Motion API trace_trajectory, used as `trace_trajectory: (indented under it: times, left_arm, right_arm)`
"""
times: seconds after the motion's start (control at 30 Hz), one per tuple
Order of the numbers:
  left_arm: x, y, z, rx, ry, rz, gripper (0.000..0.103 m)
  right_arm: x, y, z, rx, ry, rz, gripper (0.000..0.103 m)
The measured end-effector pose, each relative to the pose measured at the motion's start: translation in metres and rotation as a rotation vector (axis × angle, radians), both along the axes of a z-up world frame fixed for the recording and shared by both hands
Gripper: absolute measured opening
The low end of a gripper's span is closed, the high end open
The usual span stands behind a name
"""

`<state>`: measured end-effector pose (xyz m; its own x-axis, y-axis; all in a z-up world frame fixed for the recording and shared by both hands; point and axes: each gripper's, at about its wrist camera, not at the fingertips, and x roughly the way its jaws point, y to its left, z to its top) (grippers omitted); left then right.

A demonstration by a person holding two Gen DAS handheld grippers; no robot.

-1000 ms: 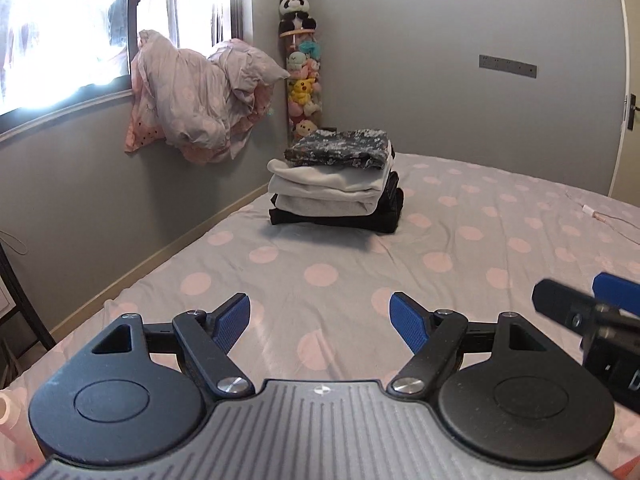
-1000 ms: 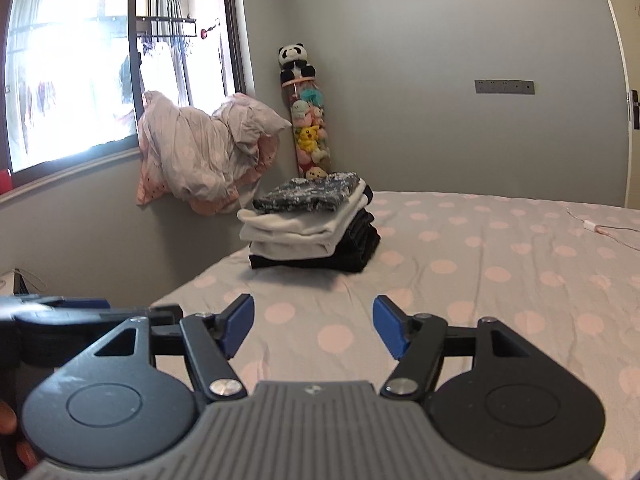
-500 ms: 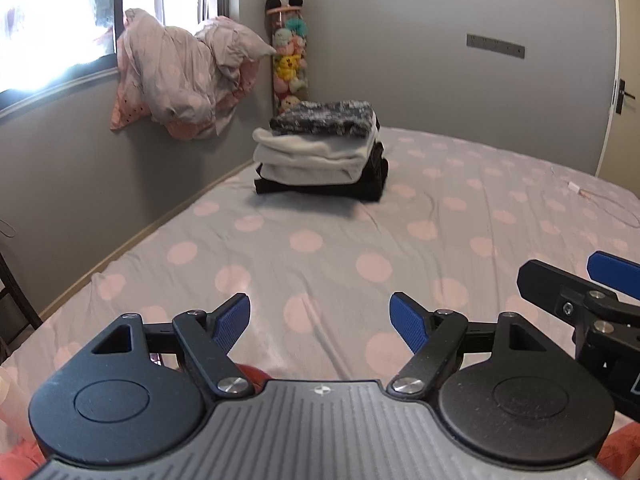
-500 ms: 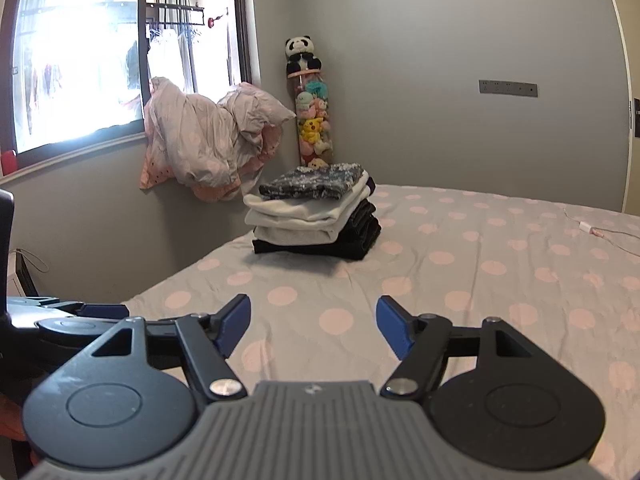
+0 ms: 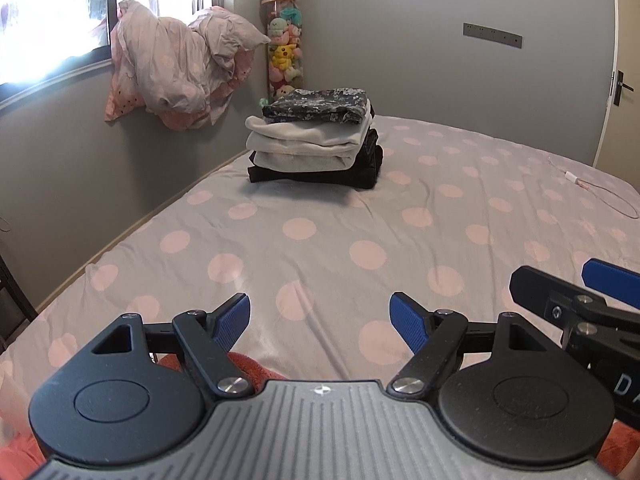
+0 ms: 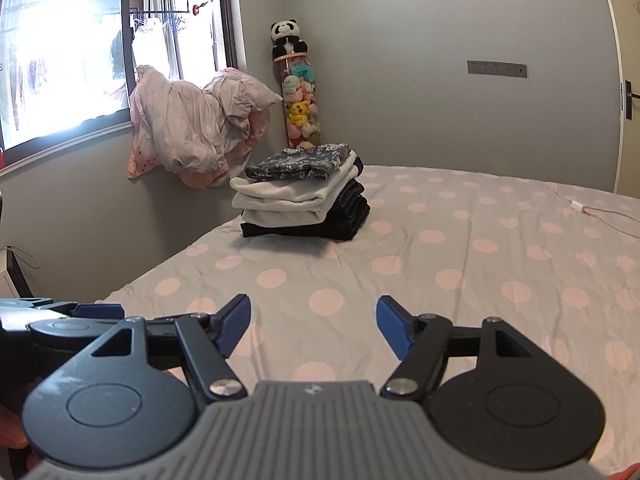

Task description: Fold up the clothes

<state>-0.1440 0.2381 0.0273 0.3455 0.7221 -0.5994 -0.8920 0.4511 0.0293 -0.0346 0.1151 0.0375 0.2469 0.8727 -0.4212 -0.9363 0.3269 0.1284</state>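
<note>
Both views have tipped downward vs a sec ago: more bed (image 5: 360,240) in frame, folded stack (image 5: 316,140) sits higher in the picture, and an orange-red cloth (image 5: 248,364) now peeks out under the left gripper (image 5: 320,320) at the near edge. Read: stack looks done, hands are dropping toward the next garment, prob that orange piece.

Left gripper jaws spread, nothing between. Right gripper (image 6: 314,322) jaws spread too, empty; it sits just beside the left one.

Stack is well apart from both, far side by the wall, near bed's left edge. Bedding bundle (image 5: 180,68) hangs on the sill above. Cable (image 5: 600,192) lies far right. Big bare stretch of bed between grippers and stack, room to lay a garment flat
</note>
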Motion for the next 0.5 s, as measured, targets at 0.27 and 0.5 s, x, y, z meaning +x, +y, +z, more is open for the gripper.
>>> trace_trajectory:
  times: [0.27, 0.5]
  left_arm:
    - [-0.0014, -0.0019, 0.0026, 0.014, -0.003, 0.003, 0.091]
    - [-0.0014, -0.0039, 0.0038, 0.026, -0.009, -0.003, 0.091]
  right_arm:
    - [-0.0032, 0.0006, -0.0003, 0.001, -0.006, -0.003, 0.072]
    - [-0.0011, -0.0001, -0.0036, 0.007, 0.000, -0.010, 0.073]
